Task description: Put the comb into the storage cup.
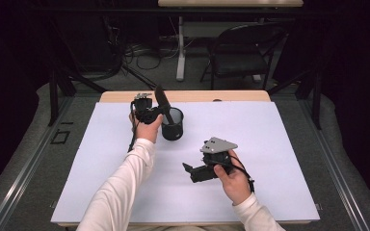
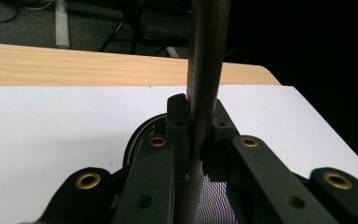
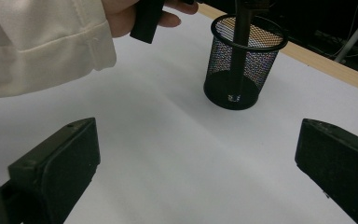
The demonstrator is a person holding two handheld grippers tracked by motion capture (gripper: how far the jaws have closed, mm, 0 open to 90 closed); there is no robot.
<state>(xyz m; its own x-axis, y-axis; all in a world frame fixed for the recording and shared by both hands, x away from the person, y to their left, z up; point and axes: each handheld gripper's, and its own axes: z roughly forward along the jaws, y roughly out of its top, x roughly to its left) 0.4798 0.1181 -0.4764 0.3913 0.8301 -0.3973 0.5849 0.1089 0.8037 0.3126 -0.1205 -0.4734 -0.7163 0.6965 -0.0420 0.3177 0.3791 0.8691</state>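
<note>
High view: my left claw [image 1: 160,109] is clamping a dark rod [image 1: 162,103], long axis near upright, lower end sitting inside the mesh cup [image 1: 172,126] on the white surface [image 1: 270,144]. My right claw [image 1: 189,169] is hanging open and empty, well apart, pointing toward the cup.

White sheet [image 1: 270,144] over wooden table [image 1: 188,96]; dark folding chair [image 1: 241,53] beyond.

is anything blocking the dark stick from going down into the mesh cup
Nothing visible does. The left gripper is clamped on the stick, whose lower end is already inside the mesh cup, seemingly reaching its bottom.
</note>
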